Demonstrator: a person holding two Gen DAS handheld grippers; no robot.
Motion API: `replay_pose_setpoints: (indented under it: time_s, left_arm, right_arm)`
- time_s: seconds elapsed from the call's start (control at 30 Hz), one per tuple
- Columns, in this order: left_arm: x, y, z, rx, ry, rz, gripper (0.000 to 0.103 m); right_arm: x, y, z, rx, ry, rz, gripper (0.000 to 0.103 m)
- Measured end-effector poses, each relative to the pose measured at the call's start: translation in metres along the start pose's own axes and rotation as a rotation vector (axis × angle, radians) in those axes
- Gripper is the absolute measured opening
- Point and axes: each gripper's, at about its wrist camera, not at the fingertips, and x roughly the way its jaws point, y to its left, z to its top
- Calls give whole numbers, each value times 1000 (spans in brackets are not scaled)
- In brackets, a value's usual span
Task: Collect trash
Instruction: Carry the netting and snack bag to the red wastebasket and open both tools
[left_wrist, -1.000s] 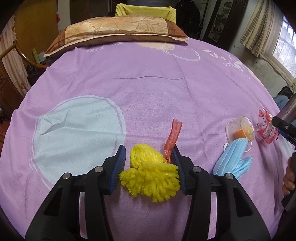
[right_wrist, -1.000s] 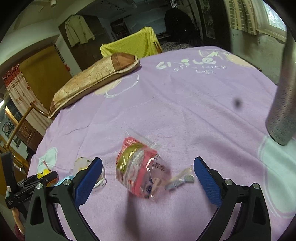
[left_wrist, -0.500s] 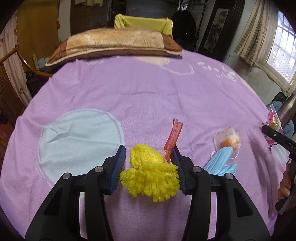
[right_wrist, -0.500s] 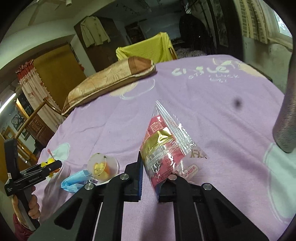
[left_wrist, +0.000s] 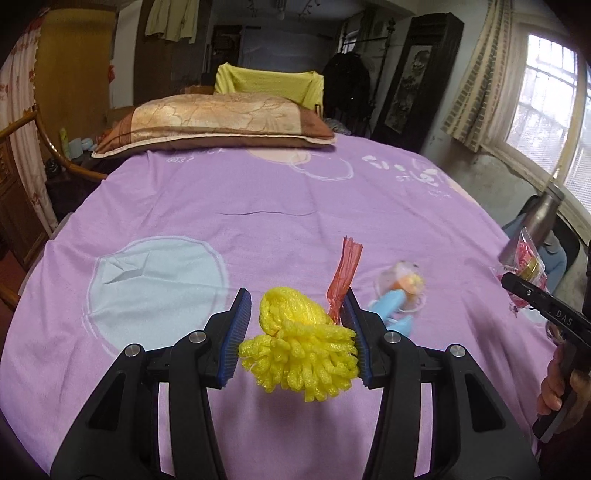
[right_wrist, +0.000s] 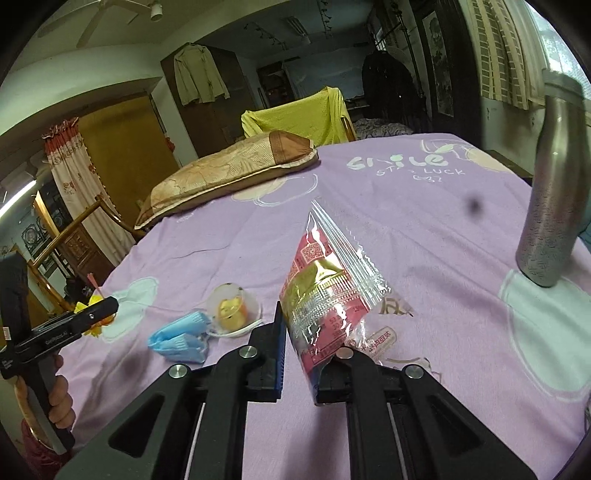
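Note:
My left gripper (left_wrist: 295, 332) is shut on a yellow foam net (left_wrist: 299, 350) with a red strip (left_wrist: 345, 280) sticking up, held above the purple bedsheet (left_wrist: 258, 206). My right gripper (right_wrist: 301, 354) is shut on a red and gold snack wrapper (right_wrist: 325, 291) and holds it off the sheet; it also shows at the right of the left wrist view (left_wrist: 526, 264). A blue face mask (right_wrist: 181, 336) and a clear plastic cup with orange bits (right_wrist: 232, 308) lie on the sheet between the grippers, blurred in the left wrist view (left_wrist: 400, 291).
A steel bottle (right_wrist: 550, 206) stands on the sheet at the right. A brown and gold pillow (left_wrist: 218, 122) lies at the far end, with a yellow-draped chair (left_wrist: 269, 83) behind it. A wooden chair (left_wrist: 40, 155) stands off the left edge.
My right gripper closed on the snack wrapper and lifted it off the sheet. My left gripper rose and pulled back with the yellow foam net.

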Motion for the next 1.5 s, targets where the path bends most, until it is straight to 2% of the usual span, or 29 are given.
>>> replay_pose_setpoints:
  time_s: [0.23,0.43,0.8,0.97,1.23,1.33,1.5]
  left_arm:
    - [-40,-29,-12,28,-46,-41,49]
    - [-80,-64,-20,91,-105,-67,49]
    - [-143,-138,-28,189,-185,-174,49]
    - [-155,-177,-39,249,-187,-224,49]
    - [-152,-262,-71,354,-141,-359,49]
    - [-145,-296,-85,388,-104,-424,49]
    - [-134,-350,-112,464,-60,-503,49]
  right_arm:
    - [-63,17,-6,-50,-72,-1,11]
    - [-123,19,-20,-74,-138,-14,11]
    - [-237,4,-51,-94,-266,-61,11]
    - [-283,-14,-72,-92,-294,-109,12]
    - [-325,-53,-109,-88,-254,-236,12]
    - [-337,-76,-128,-68,-209,-300,12]
    - [-343,-124,-165,-15,-68,-415,12]
